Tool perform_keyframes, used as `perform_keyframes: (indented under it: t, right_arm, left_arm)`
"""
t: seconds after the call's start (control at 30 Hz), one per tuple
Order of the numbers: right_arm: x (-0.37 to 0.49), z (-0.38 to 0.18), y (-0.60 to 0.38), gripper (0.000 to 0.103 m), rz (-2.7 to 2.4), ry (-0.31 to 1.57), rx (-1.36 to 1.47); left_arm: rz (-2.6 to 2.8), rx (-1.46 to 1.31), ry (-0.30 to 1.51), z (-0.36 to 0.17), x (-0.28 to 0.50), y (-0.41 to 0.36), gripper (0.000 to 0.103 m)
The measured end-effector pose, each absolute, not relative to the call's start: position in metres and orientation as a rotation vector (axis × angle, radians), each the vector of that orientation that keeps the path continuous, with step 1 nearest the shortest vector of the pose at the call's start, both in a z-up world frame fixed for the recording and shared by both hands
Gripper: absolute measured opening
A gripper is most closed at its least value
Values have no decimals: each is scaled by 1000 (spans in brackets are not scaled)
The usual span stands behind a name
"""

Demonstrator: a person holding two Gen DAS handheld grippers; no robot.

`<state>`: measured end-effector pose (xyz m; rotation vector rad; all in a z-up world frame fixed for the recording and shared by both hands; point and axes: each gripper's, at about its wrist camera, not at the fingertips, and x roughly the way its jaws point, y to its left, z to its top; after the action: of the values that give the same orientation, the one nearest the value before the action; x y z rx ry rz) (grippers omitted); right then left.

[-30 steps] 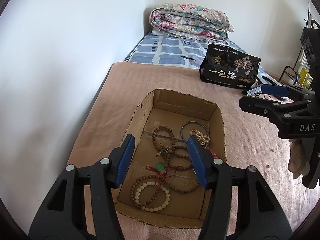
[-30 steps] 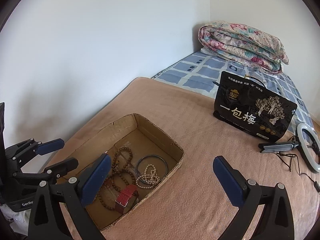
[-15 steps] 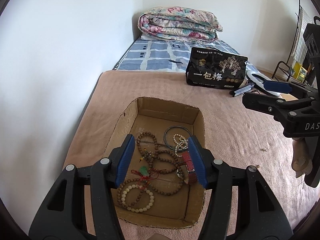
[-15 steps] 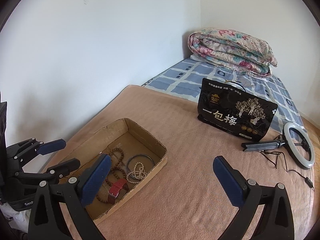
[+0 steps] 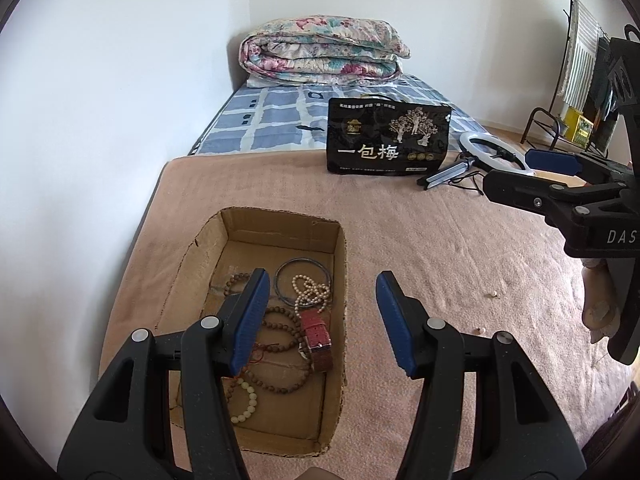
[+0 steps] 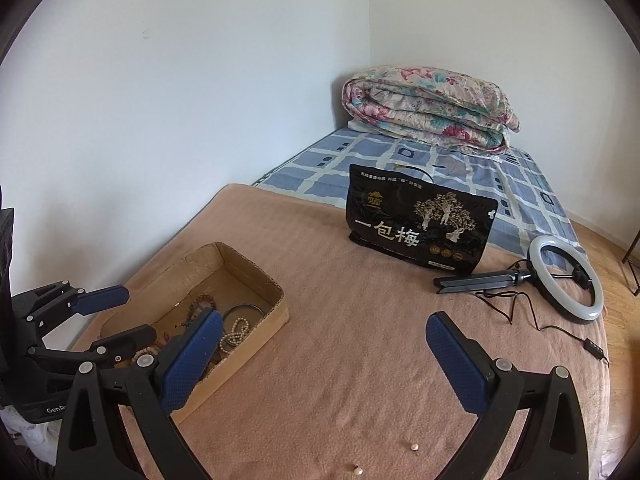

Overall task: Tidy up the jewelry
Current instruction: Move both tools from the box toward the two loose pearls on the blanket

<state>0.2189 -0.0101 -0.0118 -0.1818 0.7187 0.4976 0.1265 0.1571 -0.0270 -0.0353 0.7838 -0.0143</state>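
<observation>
The spread left claw (image 5: 318, 312), having backed away from the shallow brown cardboard box (image 5: 340, 248) holding the beaded jewelry (image 5: 280, 324), now matches the equally spread, empty right claw (image 6: 324, 354) beside it, suggesting sorting pauses.

Premises: a bedroom in a private home. A bed (image 6: 400, 360) stands against plain white walls in a room corner, covered with a tan blanket. At its far end a blue checked sheet (image 6: 400, 160) carries a folded floral quilt (image 6: 428, 106). A ring light (image 6: 568, 276) lies near the bed's right edge. Wooden floor (image 6: 616, 256) beyond.
</observation>
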Motion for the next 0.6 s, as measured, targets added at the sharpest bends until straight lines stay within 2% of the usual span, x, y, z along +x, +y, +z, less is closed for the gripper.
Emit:
perform_keyframes:
  t: [0.37, 0.6]
  right_arm:
    - [212, -10, -69, 103, 440, 683, -173]
    - [216, -28, -112, 103, 424, 706, -170]
  left_arm:
    - [-126, 13, 804, -35, 130, 97, 57]
    - [-221, 58, 845, -53, 133, 59, 57]
